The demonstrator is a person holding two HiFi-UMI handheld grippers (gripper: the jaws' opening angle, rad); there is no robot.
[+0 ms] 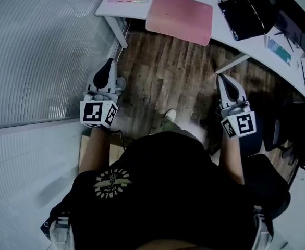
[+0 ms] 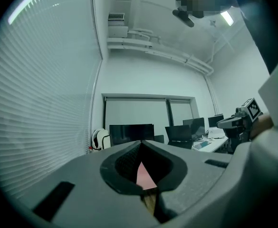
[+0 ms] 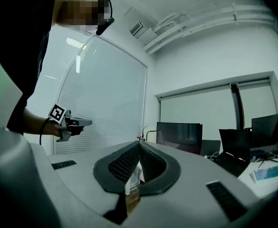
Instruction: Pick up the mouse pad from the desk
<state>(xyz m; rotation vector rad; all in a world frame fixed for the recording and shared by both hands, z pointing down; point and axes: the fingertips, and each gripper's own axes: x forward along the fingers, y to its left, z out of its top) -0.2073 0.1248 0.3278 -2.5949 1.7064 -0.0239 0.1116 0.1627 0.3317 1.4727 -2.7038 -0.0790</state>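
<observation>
The pink mouse pad (image 1: 179, 17) is lying flat on the white desk (image 1: 221, 34), at its front edge. The left gripper (image 1: 109, 61) and right gripper (image 1: 220, 77) are hovering short of the desk, both clenched on nothing.

Two grippers (image 1: 110, 62) (image 1: 220, 77), one mouse pad (image 1: 179, 17), one laptop (image 1: 246, 15).

Free: we see open wooden floor (image 1: 162, 72) ahead, up to the tabletop (image 1: 222, 30) | left: slatted wall (image 1: 37, 51) close beside us | right: laptop (image 1: 248, 17), office chair (image 1: 267, 186) crowd the way
</observation>
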